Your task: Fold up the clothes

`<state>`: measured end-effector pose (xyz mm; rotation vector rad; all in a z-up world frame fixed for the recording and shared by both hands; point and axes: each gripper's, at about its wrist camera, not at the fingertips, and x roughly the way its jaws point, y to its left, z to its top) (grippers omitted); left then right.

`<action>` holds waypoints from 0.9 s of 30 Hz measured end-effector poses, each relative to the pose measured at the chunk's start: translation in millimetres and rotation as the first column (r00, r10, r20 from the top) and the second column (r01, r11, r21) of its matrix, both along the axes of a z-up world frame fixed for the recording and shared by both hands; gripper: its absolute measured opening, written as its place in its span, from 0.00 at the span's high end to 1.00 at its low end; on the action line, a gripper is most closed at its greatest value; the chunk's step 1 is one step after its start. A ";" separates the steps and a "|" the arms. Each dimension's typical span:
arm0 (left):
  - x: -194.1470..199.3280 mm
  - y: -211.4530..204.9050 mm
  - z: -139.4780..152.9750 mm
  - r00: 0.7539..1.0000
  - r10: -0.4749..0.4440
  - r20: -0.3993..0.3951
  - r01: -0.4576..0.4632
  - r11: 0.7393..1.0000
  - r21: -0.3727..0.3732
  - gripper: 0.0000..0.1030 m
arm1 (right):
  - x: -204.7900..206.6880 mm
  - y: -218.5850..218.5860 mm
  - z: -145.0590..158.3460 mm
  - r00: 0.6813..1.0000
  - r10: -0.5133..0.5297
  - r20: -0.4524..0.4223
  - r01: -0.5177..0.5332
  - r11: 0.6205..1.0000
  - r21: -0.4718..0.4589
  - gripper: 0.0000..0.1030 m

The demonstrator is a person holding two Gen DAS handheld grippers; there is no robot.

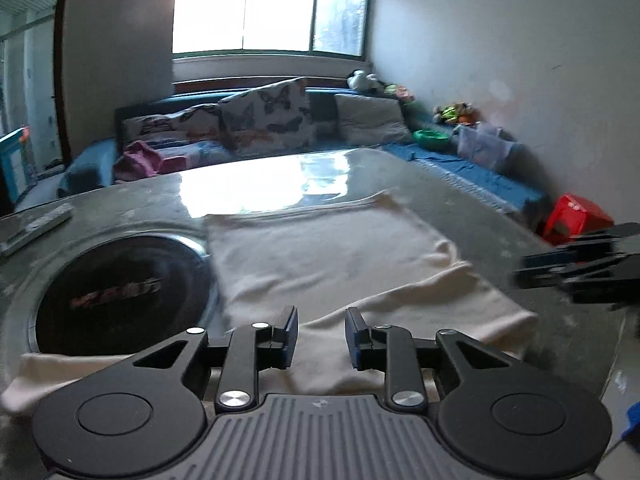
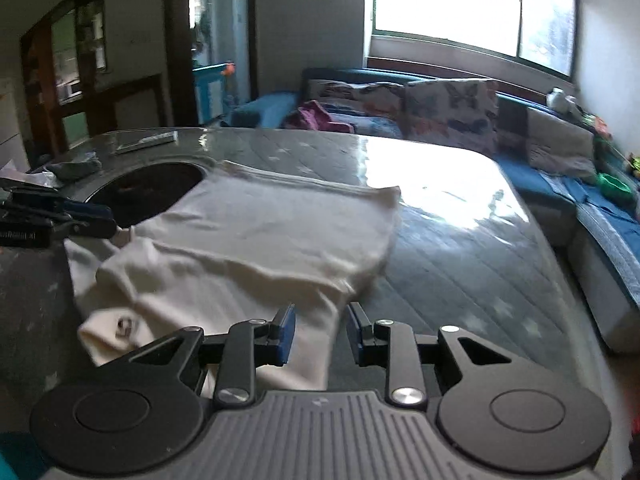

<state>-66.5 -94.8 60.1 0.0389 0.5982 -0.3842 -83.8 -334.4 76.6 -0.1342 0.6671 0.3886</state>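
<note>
Glossy grey table [image 1: 460,196], white garment [image 1: 328,252] stretched lengthwise toward the window, left tongs [image 1: 322,338] and right tongs [image 2: 322,334] both spread, empty.

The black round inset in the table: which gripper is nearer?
Left. The left gripper hangs just beside the inset; the right gripper is beyond the cloth.

We look across a glossy grey worktop [image 1: 400,184] that mirrors the bright window [image 1: 268,8] on the far wall. Beneath that window we see a blue sofa [image 1: 480,176] running round the corner along a pale wall [image 1: 500,40], with butterfly-print cushions [image 1: 268,116], a grey cushion [image 1: 370,118] and a pink cloth [image 1: 140,160] on it. A red box [image 1: 574,214] sits by the wall. From the right wrist view we see a dark wooden doorway [image 2: 176,40] and cabinet [image 2: 68,60].
</note>
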 end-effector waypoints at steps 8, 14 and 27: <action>16.6 -4.4 -35.0 0.996 0.017 -0.090 -0.016 1.000 0.009 0.75 | 37.7 24.2 -32.1 0.998 0.046 -0.051 -0.047 0.999 -0.027 0.76; 5.7 16.7 -30.9 0.996 0.056 -0.071 -0.056 0.998 -0.002 0.75 | 37.1 25.5 -27.3 0.998 0.053 -0.046 -0.054 0.998 -0.024 0.77; -7.9 44.4 -24.6 0.988 0.136 -0.077 -0.138 0.990 -0.028 0.74 | 36.0 91.7 -23.9 0.977 0.208 -0.044 -0.208 0.978 -0.011 0.77</action>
